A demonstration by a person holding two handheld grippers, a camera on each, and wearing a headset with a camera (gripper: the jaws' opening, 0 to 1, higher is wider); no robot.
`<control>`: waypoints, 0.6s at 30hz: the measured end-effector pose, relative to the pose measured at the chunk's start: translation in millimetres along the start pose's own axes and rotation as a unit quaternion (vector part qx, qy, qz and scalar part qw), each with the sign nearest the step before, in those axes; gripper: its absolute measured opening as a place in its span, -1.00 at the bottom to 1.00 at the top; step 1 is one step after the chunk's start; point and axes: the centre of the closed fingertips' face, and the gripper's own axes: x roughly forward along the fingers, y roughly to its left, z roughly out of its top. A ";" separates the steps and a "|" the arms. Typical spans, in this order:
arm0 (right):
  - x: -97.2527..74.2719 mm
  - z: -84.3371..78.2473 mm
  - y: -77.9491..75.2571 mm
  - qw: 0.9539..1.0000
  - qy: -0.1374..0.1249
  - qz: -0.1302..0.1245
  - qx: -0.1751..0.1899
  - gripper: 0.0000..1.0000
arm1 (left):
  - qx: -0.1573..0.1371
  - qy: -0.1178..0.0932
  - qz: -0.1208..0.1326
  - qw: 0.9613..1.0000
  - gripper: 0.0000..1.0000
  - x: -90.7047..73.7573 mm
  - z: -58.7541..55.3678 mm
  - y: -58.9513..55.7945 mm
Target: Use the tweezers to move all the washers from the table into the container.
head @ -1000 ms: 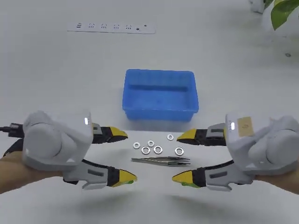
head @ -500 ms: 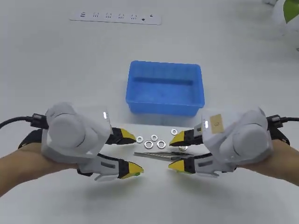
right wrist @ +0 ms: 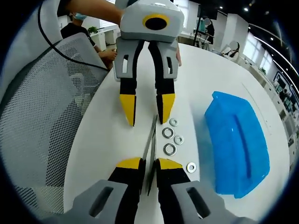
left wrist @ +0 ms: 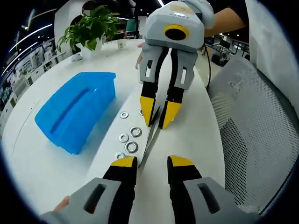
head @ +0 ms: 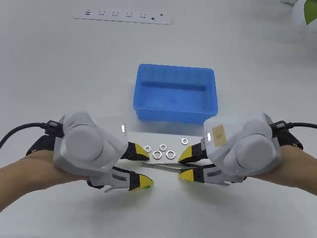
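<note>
Thin metal tweezers (head: 162,166) lie on the white table between my two grippers, also seen as tweezers (left wrist: 150,137) and tweezers (right wrist: 151,144). My right gripper (head: 184,165) has its jaws drawn in against the tweezers' rear end, right gripper (right wrist: 150,164). My left gripper (head: 144,165) faces it, open, with the tweezers' tip near the gap between its jaws, left gripper (left wrist: 152,163). Several steel washers (head: 164,151) lie just beyond the tweezers, also washers (left wrist: 131,140) and washers (right wrist: 170,140). The blue container (head: 176,94) stands behind them.
A white power strip (head: 124,16) lies at the table's far edge. A black cable (head: 20,131) trails from the left gripper. A mesh chair (left wrist: 247,130) stands beside the table and a potted plant (left wrist: 88,30) beyond the container.
Both grippers have moved inward toward the tweezers. The right gripper's jaws have narrowed from wide open to tight around the tweezers' end. The washers have not moved.
</note>
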 end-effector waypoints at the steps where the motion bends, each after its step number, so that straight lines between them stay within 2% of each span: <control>1: 0.1 0.0 0.3 1.000 0.000 0.001 0.000 -0.76 | 0.001 0.002 -0.002 1.000 -0.42 0.0 -0.2 -0.2; 4: -0.1 -0.3 0.3 1.000 -0.001 0.000 0.006 -0.77 | 0.008 0.011 -0.012 1.000 -0.49 1.3 0.4 -5.6; 7: 0.0 0.1 1.5 1.000 -0.003 -0.002 0.009 -0.79 | 0.019 0.012 -0.010 1.000 -0.51 3.4 1.8 -7.4; 10: 0.2 0.8 3.0 1.000 -0.005 -0.003 0.006 -0.82 | 0.017 0.009 -0.004 1.000 -0.54 6.3 4.5 -7.8; 12: 0.1 0.7 2.9 1.000 -0.006 -0.006 0.007 -0.83 | 0.020 0.013 0.008 1.000 -0.59 7.9 5.2 -5.9; 14: -0.2 0.4 2.5 1.000 -0.006 -0.009 0.013 -0.84 | 0.031 0.018 0.014 0.999 -0.62 8.3 5.4 -6.2; 18: -0.1 0.8 2.7 0.999 -0.009 -0.010 0.039 -0.84 | 0.032 0.017 0.015 0.999 -0.63 9.1 6.3 -6.0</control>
